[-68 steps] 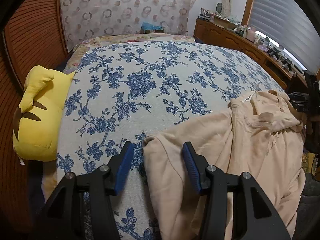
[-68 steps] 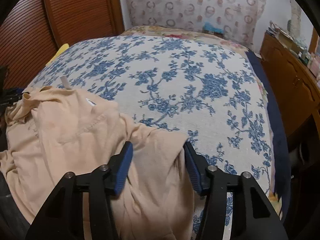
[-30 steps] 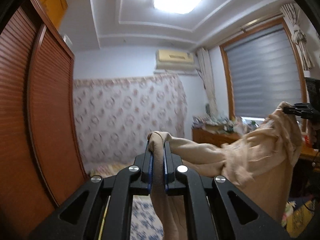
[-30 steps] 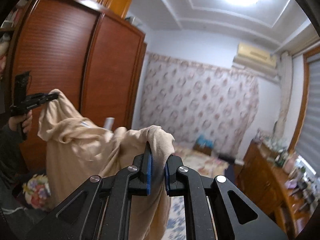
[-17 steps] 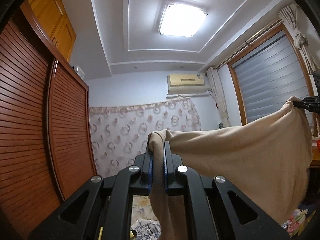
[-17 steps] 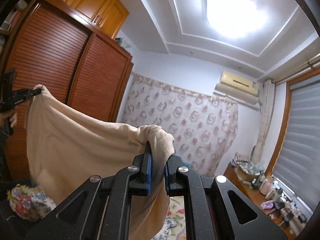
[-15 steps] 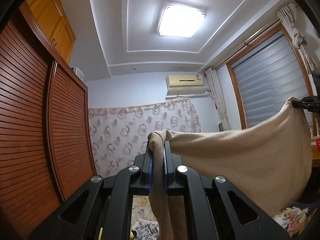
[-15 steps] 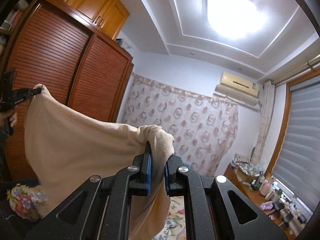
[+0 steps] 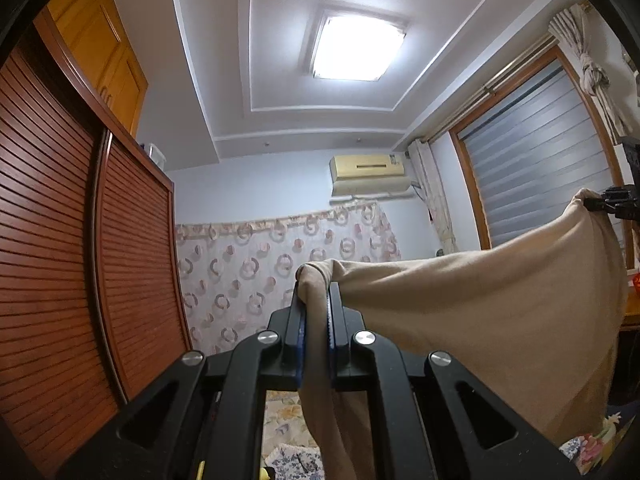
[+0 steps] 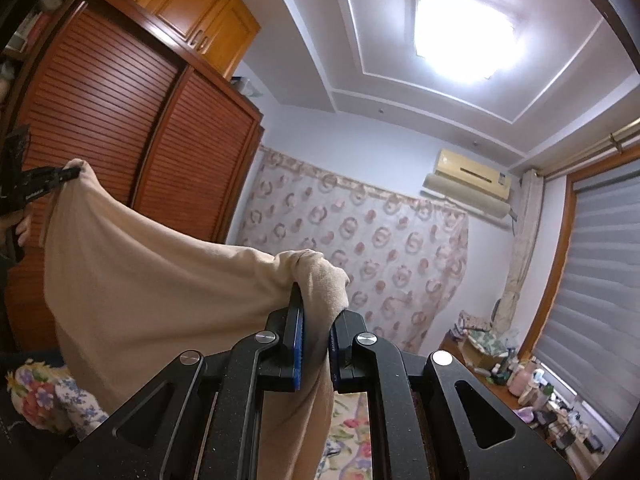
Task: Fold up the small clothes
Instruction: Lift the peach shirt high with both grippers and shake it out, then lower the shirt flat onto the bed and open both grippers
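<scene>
A person is holding a soft beige knit garment (image 9: 480, 320) aloft in a bedroom, stretched between two hand-held grippers above a bed that is showing only as a sliver of blue-flowered cover (image 9: 294, 462) at the bottom of the left wrist view.

On the left, the left hand-held gripper (image 9: 315, 320) is clamping one bunched corner of the garment between its blue-lined fingers, jaws closed on the cloth. From there the fabric is running rightward as a taut upper edge, its long axis lying roughly level from one gripper to the other, while the rest is hanging below in a loose, matte drape. On the right, the right hand-held gripper (image 10: 316, 332) is pinching the opposite corner in the same way, a fuzzy fold spilling over its fingertips. Each gripper is holding its own end, so neither is nearer the garment than the other; the bed is lying below and ahead of both, and the coming move looks likely to turn on lowering the spread cloth flat onto it.

Behind the garment, a slatted red-brown wooden wardrobe (image 10: 120, 128), a pale curtain printed with pink rings (image 10: 360, 248) and a square ceiling light (image 9: 352, 48) are framing the scene.
</scene>
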### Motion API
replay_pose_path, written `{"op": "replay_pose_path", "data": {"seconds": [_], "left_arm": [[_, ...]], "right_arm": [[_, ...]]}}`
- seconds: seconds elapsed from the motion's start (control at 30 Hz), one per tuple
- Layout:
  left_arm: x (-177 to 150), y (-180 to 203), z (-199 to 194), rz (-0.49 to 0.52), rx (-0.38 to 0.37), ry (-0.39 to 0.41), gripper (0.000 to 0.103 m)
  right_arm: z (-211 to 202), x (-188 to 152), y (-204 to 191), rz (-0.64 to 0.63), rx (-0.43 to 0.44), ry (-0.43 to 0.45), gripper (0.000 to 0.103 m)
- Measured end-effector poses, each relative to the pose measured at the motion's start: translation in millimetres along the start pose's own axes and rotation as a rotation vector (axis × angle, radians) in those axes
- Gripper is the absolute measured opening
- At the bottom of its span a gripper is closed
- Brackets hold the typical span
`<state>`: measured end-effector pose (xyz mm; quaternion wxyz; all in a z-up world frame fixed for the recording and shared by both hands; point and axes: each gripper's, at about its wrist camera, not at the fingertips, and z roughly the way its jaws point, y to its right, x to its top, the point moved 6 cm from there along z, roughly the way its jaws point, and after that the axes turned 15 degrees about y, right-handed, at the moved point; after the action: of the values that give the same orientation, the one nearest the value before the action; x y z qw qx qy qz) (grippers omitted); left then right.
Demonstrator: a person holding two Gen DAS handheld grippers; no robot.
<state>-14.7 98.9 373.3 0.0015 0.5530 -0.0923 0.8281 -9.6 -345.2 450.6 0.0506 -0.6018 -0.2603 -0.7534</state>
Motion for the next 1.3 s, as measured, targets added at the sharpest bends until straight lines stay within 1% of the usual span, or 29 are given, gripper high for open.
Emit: {"op": "replay_pose_path", "data": {"seconds": [0.07, 0.13, 0.2, 0.27, 0.33, 0.37, 0.4, 0.43, 0.47, 0.5, 0.57, 0.67, 0.87, 0.97, 1.1, 1.17, 1.3], "left_arm": [[-19.0, 0.1, 14.1, -0.003, -0.001, -0.038, 0.005], [-42.0, 3.0, 27.4, 0.004, 0.0, -0.079, 0.005], [-78.7, 3.1, 46.9, 0.009, 0.002, -0.139, 0.005], [-120.9, 2.5, 65.9, 0.007, -0.001, -0.198, 0.005], [-170.1, 1.9, 85.3, 0.006, 0.003, -0.255, 0.005], [-196.3, 0.9, 95.2, 0.008, 0.01, -0.285, 0.005], [-223.3, 0.1, 106.3, 0.019, 0.021, -0.324, 0.005], [-249.2, 1.4, 115.8, 0.028, 0.022, -0.367, 0.005], [-275.9, 1.8, 126.3, 0.041, 0.026, -0.408, 0.005], [-301.1, 2.2, 135.8, 0.043, 0.025, -0.443, 0.005], [-335.9, 5.7, 148.1, 0.028, 0.014, -0.482, 0.005], [-381.4, 15.4, 167.0, 0.023, 0.001, -0.556, 0.005], [-447.9, 33.1, 197.1, -0.014, -0.014, -0.677, 0.005], [-472.0, 38.3, 210.0, -0.027, -0.024, -0.717, 0.005], [-502.8, 42.7, 219.8, -0.043, -0.037, -0.778, 0.006], [-517.4, 44.7, 224.7, -0.049, -0.041, -0.805, 0.006], [-541.1, 48.1, 232.4, -0.05, -0.055, -0.853, 0.007]], "right_arm": [[10.4, -10.6, 3.6, 0.001, -0.007, -0.021, 0.007], [26.4, -30.0, 4.5, 0.016, -0.006, -0.058, 0.007], [47.5, -60.4, 4.8, 0.023, 0.006, -0.096, 0.007], [70.3, -100.1, 3.4, 0.051, 0.041, -0.133, 0.007], [92.0, -139.9, 1.4, 0.075, 0.074, -0.165, 0.007], [108.5, -169.8, -0.2, 0.1, 0.094, -0.197, 0.007], [121.0, -190.8, -2.0, 0.116, 0.106, -0.219, 0.007], [134.2, -213.3, -4.2, 0.124, 0.118, -0.242, 0.007], [153.3, -246.0, -8.3, 0.12, 0.126, -0.284, 0.007], [165.3, -266.7, -11.2, 0.121, 0.134, -0.313, 0.007], [193.8, -314.6, -13.7, 0.138, 0.147, -0.374, 0.007], [228.5, -371.4, -15.7, 0.129, 0.149, -0.454, 0.007], [281.6, -463.1, 1.5, 0.218, 0.126, -0.577, 0.007], [304.6, -497.5, 8.3, 0.251, 0.105, -0.645, 0.007], [327.5, -538.7, 13.4, 0.264, 0.096, -0.72, 0.008], [335.1, -560.9, 10.9, 0.263, 0.105, -0.756, 0.008], [345.5, -589.4, 8.3, 0.294, 0.109, -0.796, 0.008]]}}
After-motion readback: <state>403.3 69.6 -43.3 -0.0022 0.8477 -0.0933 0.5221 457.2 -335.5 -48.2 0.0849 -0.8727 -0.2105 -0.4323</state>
